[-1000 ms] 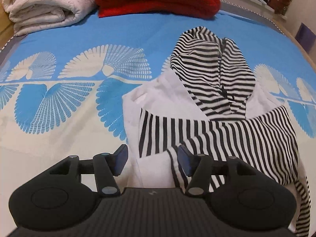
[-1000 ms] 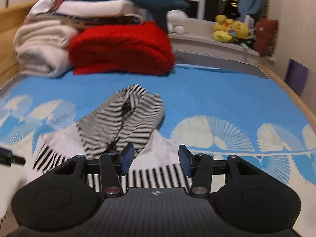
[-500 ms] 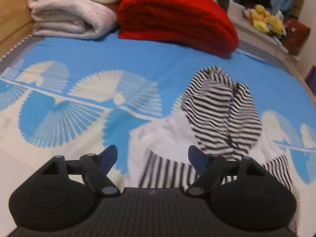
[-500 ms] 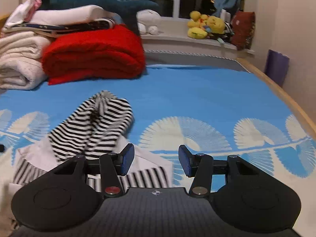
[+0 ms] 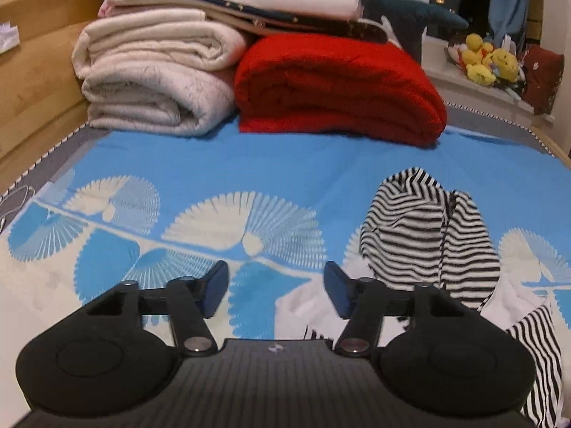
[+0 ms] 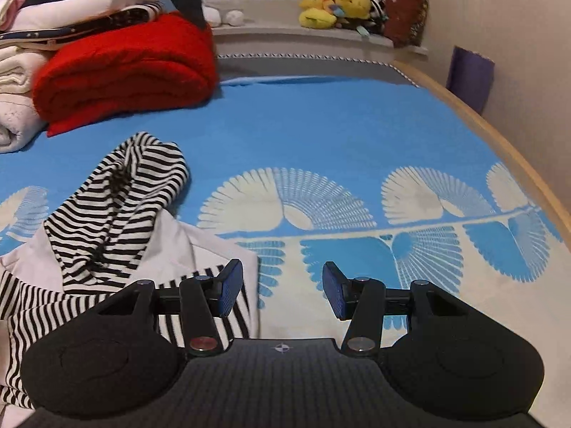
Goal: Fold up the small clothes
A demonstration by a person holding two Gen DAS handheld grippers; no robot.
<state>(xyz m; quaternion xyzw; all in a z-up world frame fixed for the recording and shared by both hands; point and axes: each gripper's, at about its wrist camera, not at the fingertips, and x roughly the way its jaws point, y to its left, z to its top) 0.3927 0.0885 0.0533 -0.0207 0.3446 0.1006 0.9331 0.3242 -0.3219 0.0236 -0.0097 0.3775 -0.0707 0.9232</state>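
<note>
Black-and-white striped cotton hooded top (image 5: 428, 235) at my two o'clock, sleeves folded, body unfolded; left gripper (image 5: 273, 287) closing empty, right gripper (image 6: 282, 287) apart, empty.

The striped hoodie (image 5: 428, 235) is soft knit cloth, its black-and-white hood finely ribbed and its white body panels (image 6: 178, 246) smooth and matt. The bedsheet (image 5: 285, 164) under it is thin, flat woven cloth with a matt printed fan pattern. The red blanket (image 5: 339, 85) looks thick and fleecy; the cream blanket (image 5: 153, 85) beside it looks plush, slightly nubby. The bed frame (image 5: 39, 64) is smooth pale wood. The left gripper (image 5: 274, 287) and right gripper (image 6: 282, 287) are matt black plastic with ribbed bodies, small shiny metal pivot pins and blue rubbery-looking pads. The yellow toys (image 6: 332, 3) are fuzzy plush.
</note>
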